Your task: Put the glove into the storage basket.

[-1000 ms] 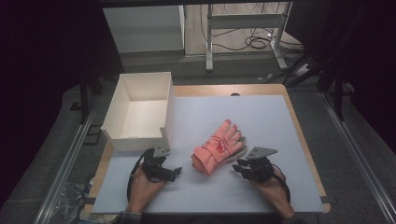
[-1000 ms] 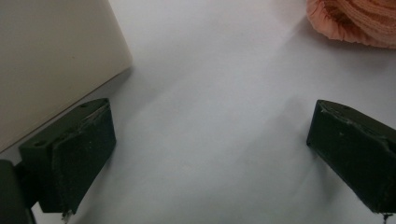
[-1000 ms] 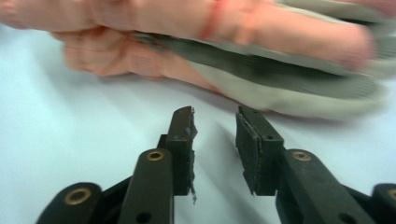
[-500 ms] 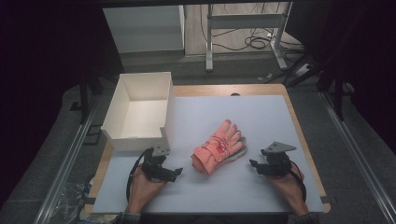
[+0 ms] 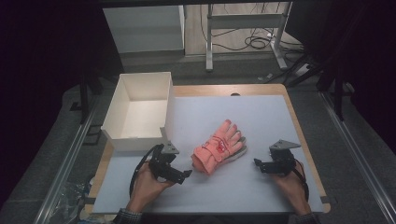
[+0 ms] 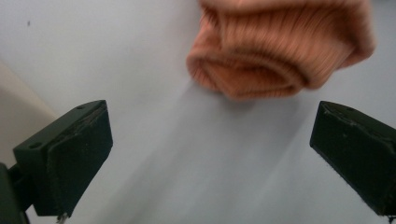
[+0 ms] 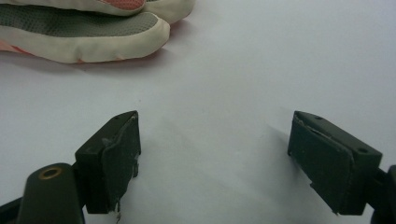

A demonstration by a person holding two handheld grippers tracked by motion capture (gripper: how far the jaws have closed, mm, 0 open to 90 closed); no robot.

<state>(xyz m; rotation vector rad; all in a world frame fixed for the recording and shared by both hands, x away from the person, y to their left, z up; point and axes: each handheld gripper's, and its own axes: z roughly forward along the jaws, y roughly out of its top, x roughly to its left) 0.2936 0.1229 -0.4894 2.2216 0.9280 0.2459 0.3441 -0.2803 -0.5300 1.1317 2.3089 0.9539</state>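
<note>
A salmon-pink knit glove (image 5: 218, 147) with a grey and cream palm side lies in the middle of the white table mat (image 5: 243, 116). My left gripper (image 5: 185, 175) is just left of the cuff, open and empty. In the left gripper view its jaws (image 6: 217, 128) stand wide apart, with the ribbed cuff (image 6: 280, 51) a short way ahead. My right gripper (image 5: 258, 164) sits to the right of the glove's fingers, apart from them. Its jaws (image 7: 217, 140) have just been opening, with bare mat between them and the glove's fingertips (image 7: 93, 37) ahead at the upper left.
A white open box (image 5: 140, 109) stands at the table's left, just behind my left hand. The wooden table edge (image 5: 306, 140) runs close to the right of my right gripper. Beyond the table, cables and a metal stand lie on the dark floor.
My right gripper has drawn away from the glove to the right and its jaws have opened. My left gripper has lifted a little beside the cuff. The glove has stayed put.
</note>
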